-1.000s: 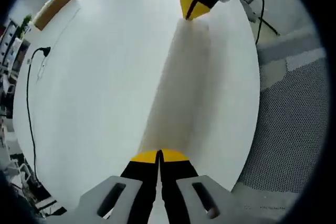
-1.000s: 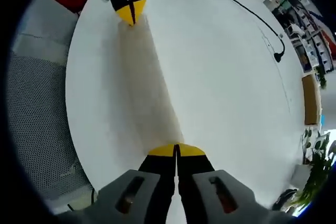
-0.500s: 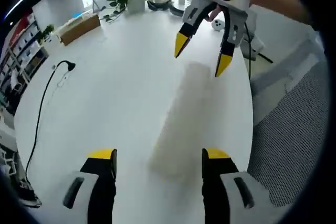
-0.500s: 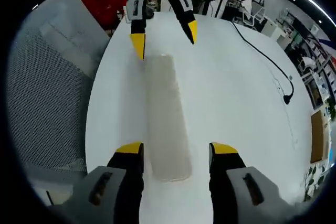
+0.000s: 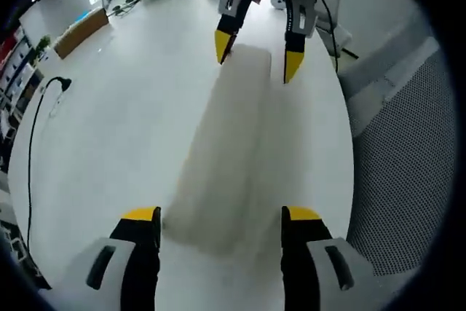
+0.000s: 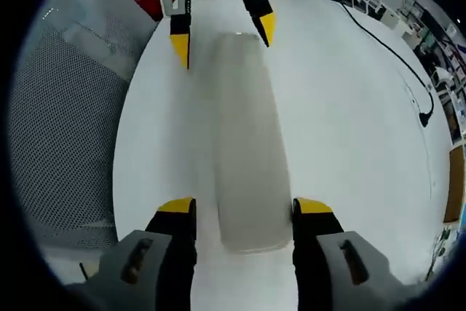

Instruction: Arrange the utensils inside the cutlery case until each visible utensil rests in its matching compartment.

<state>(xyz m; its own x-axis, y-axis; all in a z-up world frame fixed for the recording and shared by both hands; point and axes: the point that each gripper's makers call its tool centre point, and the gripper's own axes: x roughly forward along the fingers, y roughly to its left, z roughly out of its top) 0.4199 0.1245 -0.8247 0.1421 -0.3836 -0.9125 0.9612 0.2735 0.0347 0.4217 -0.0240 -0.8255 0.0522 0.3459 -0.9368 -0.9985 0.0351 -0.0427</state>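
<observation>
left gripper view: looks down, close, along pale long case (image 5: 229, 143) on white desk (image 5: 109, 121), toward right gripper (image 5: 255, 49). right gripper view: opposite end, facing left gripper (image 6: 218, 34). shared: case (image 6: 244, 136), desk (image 6: 342, 107); case blurred, contents perhaps unreadable.

The cutlery case (image 5: 226, 158) is a pale, blurred long shape on the white table (image 5: 109, 121), so its compartments and any utensils inside cannot be told. In the right gripper view the case (image 6: 247, 143) looks frosted and its contents are also unclear. The far shelves (image 5: 18, 71) are too small to read.
</observation>
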